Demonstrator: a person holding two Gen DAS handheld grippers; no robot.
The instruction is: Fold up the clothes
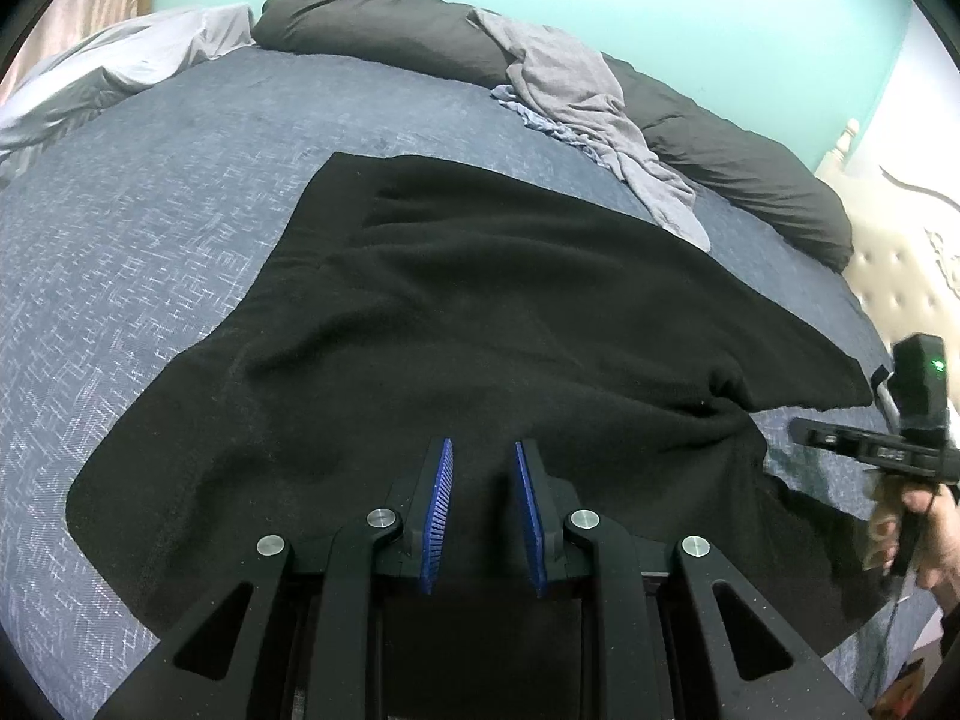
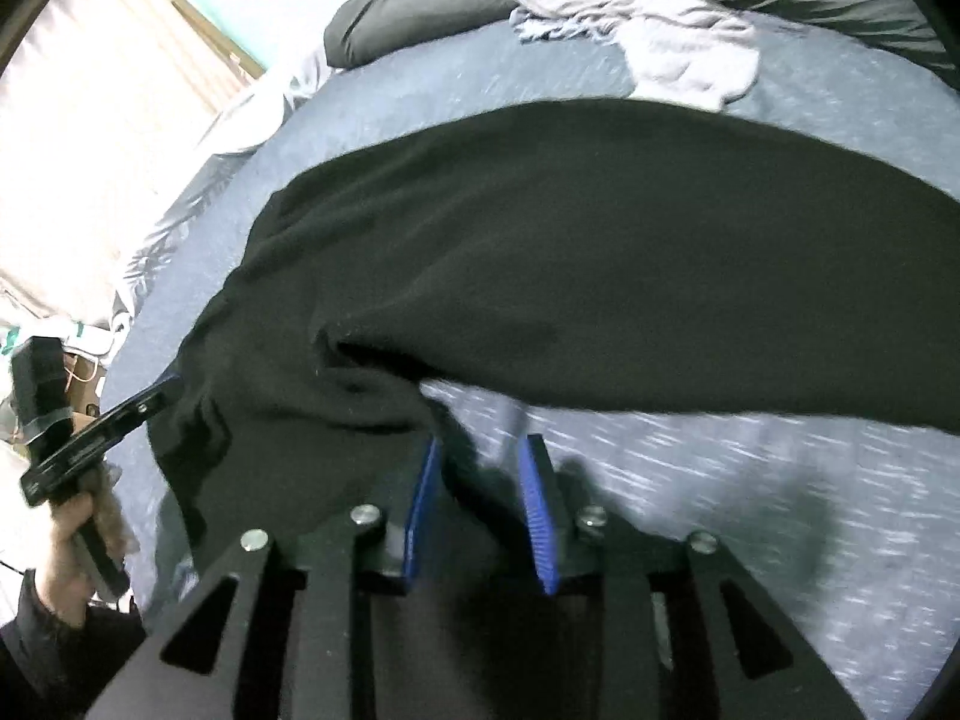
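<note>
Black fleece garment (image 1: 480, 312): spread mostly flat on the bed with the blue-grey woven cover (image 1: 150, 252), one long part reaching to the right, a bunched knot of cloth near the front edge.
Grey crumpled garments (image 1: 576, 96): heaped loose at the far side, against the dark pillows (image 1: 390, 24); no fold visible.
Left gripper (image 1: 483, 480): over the near edge of the black garment, blue pads apart, nothing between them.
Right gripper (image 2: 480, 474): just beside the bunched cloth, pads apart, no cloth clearly held; picture blurred here.
Progress: black piece laid out, neat finished fold not seen; fits either flattening ahead of a fold or a fold partly made.
Left over: grey heap.
</note>
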